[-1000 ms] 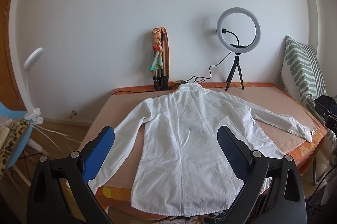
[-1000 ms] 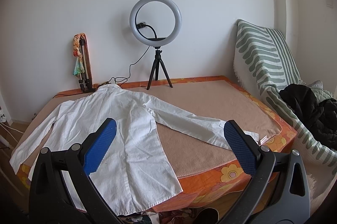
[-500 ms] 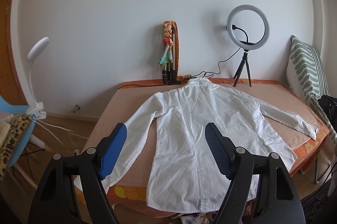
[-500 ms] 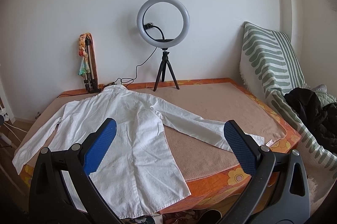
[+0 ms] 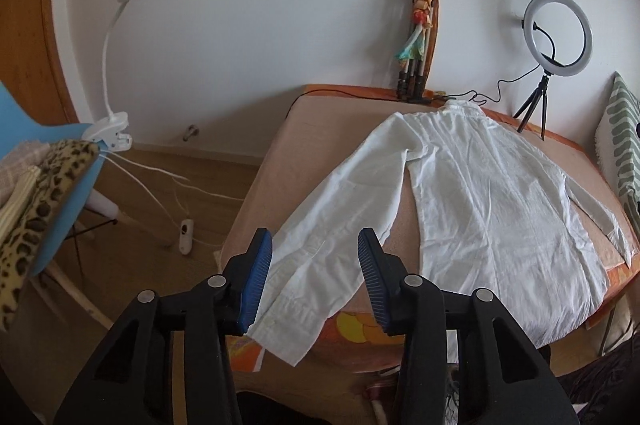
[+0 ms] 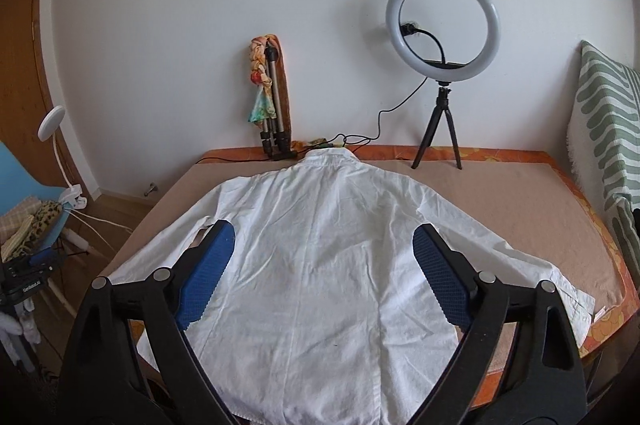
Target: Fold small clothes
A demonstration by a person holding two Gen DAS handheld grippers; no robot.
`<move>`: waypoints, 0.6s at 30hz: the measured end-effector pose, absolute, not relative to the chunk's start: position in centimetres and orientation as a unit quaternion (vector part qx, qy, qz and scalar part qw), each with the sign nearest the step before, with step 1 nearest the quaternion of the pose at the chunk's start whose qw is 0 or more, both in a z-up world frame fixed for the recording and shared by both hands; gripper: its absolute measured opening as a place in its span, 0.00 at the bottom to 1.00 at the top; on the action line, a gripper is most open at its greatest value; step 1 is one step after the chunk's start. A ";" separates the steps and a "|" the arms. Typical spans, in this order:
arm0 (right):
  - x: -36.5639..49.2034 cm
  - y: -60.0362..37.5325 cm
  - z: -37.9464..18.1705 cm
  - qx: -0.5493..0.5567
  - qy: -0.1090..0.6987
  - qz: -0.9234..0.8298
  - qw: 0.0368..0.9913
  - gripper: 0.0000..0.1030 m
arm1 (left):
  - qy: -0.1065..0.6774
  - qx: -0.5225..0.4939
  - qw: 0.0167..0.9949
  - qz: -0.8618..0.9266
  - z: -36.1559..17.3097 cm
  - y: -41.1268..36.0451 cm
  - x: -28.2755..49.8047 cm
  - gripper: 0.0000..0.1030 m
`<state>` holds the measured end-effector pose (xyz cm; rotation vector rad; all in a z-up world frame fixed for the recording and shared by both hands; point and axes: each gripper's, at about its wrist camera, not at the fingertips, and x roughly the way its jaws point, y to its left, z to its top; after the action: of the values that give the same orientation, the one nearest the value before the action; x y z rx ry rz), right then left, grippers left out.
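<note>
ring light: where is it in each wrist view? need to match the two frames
Left wrist: ring light at far right, upper part, on its tripod at the back edge of the bed, right of the white shirt's collar.
Right wrist: ring light right of centre, upper half, same tripod behind the shirt.
Shared landmark: doll leaning against the wall.

White shirt (image 6: pixel 320 265) flat, sleeves spread
</note>
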<state>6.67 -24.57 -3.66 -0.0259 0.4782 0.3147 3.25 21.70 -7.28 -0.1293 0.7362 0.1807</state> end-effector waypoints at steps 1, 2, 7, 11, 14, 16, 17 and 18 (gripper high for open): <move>7.6 -23.3 -3.8 -0.017 0.246 0.173 0.953 0.90 | 0.368 -0.067 0.923 0.093 -8.0 22.6 3.5 0.39; 8.5 -21.8 -3.9 -0.021 0.255 0.186 0.949 0.90 | 0.377 -0.076 0.918 0.094 -8.7 23.5 3.7 0.39; 12.7 -15.1 -5.2 -0.031 0.295 0.230 0.927 0.89 | 0.429 -0.130 0.888 0.101 -12.7 27.7 4.3 0.39; 15.5 -9.9 -6.8 -0.052 0.319 0.263 0.909 0.84 | 0.452 -0.179 0.868 0.100 -15.6 30.1 4.1 0.39; 17.7 -6.8 -8.6 -0.061 0.342 0.268 0.899 0.84 | 0.476 -0.221 0.846 0.093 -17.6 31.0 3.7 0.39; 18.8 -4.9 -10.1 -0.071 0.359 0.275 0.889 0.79 | 0.485 -0.237 0.837 0.086 -18.5 31.3 3.5 0.39; 19.3 -3.9 -10.7 -0.078 0.364 0.277 0.886 0.77 | 0.489 -0.244 0.833 0.083 -18.9 31.5 3.4 0.39; 19.8 -3.2 -11.3 -0.082 0.368 0.280 0.883 0.76 | 0.490 -0.254 0.830 0.077 -19.4 31.6 3.5 0.39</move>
<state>19.79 -3.18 -11.31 -0.1707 0.7661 0.5823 3.46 31.63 -19.36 -0.5386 1.0400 0.1624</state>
